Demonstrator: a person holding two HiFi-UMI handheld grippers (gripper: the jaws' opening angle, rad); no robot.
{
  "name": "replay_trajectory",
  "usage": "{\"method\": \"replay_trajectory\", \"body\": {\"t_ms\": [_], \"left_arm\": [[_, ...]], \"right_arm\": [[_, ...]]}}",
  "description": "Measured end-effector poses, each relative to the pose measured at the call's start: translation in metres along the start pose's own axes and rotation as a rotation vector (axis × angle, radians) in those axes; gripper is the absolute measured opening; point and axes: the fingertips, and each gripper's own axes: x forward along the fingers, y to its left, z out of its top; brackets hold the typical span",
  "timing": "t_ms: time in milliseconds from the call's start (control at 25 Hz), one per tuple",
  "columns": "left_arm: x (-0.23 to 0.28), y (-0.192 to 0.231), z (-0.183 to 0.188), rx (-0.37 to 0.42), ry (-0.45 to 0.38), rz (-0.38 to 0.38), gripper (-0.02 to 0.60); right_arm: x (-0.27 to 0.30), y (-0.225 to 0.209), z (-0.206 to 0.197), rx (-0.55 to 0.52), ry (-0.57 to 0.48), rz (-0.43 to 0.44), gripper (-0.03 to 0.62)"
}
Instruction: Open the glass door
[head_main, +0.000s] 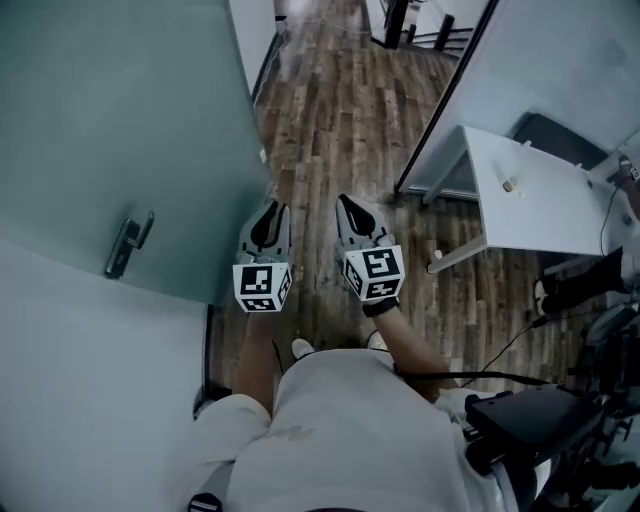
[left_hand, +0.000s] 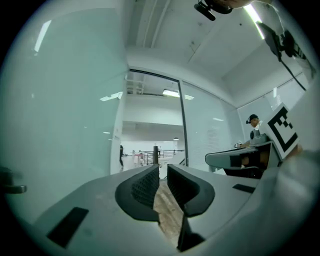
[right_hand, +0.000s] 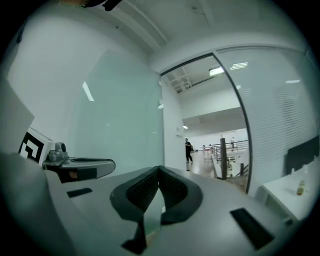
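Note:
The frosted glass door (head_main: 130, 130) stands swung open at the left, its dark lever handle (head_main: 128, 245) facing me; the doorway beyond leads onto wood floor. Both grippers are held level side by side in front of my body, right of the door's edge and touching nothing. My left gripper (head_main: 270, 208) has a narrow gap between its jaws with nothing in it (left_hand: 162, 170); the door (left_hand: 65, 110) fills that view's left, with its handle (left_hand: 12, 187) at the edge. My right gripper (head_main: 347, 203) is shut, fingertips together and empty (right_hand: 159, 170), and the door (right_hand: 120, 120) lies to its left.
A white table (head_main: 530, 200) with a small bottle (head_main: 508, 185) stands at the right, behind a glass partition's dark frame (head_main: 440, 110). Dark equipment and cables (head_main: 530, 420) sit at the lower right. Far down the hall are a railing (right_hand: 225, 150) and a person (right_hand: 188, 150).

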Motion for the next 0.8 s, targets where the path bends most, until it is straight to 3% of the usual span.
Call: {"method": "replay_trajectory", "body": {"t_ms": [120,360,520,800], "left_arm": [[0.034,-0.058,0.01,-0.003,-0.019,-0.115,0.003],[0.076,-0.149,0.021,-0.014,-0.056,-0.282,0.003],[0.089,-0.182,0.018,0.005,-0.053,-0.331,0.003],[0.097,-0.181,0.008,0.017,-0.04,-0.328,0.003]], "right_arm": [[-0.04,-0.052,0.006,0.012,-0.017,-0.115,0.005],[-0.094,-0.128,0.01,0.017,-0.06,-0.279,0.005],[-0.113,-0.163,0.01,0.022,-0.079,-0.337,0.005],[-0.106,-0.175,0.007,0.028,-0.093,-0.348,0.005]]}}
